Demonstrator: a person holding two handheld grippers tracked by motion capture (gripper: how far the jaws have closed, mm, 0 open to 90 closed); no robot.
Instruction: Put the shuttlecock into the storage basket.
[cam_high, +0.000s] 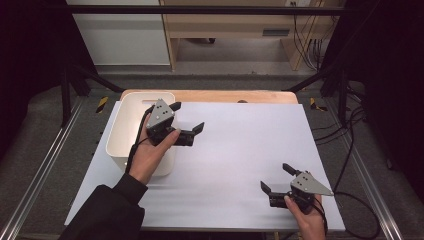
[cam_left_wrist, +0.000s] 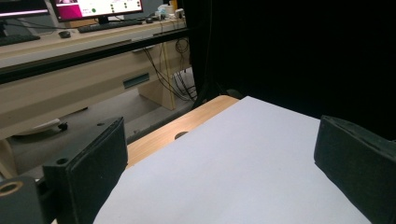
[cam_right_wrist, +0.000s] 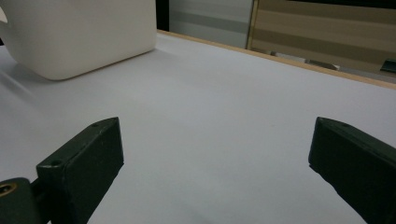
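Note:
My left gripper is held above the right rim of a cream tub at the table's left, jaws wide apart and empty. In the left gripper view its jaws frame bare white table sheet. My right gripper rests low near the front right of the sheet, open with nothing between its fingers. In the right gripper view the open gripper looks across the sheet toward the cream tub at the upper left.
A wooden table edge runs along the far side of the sheet. Metal rails flank the table. Cables trail on the right floor. A desk with a monitor and keyboard stands beyond the table.

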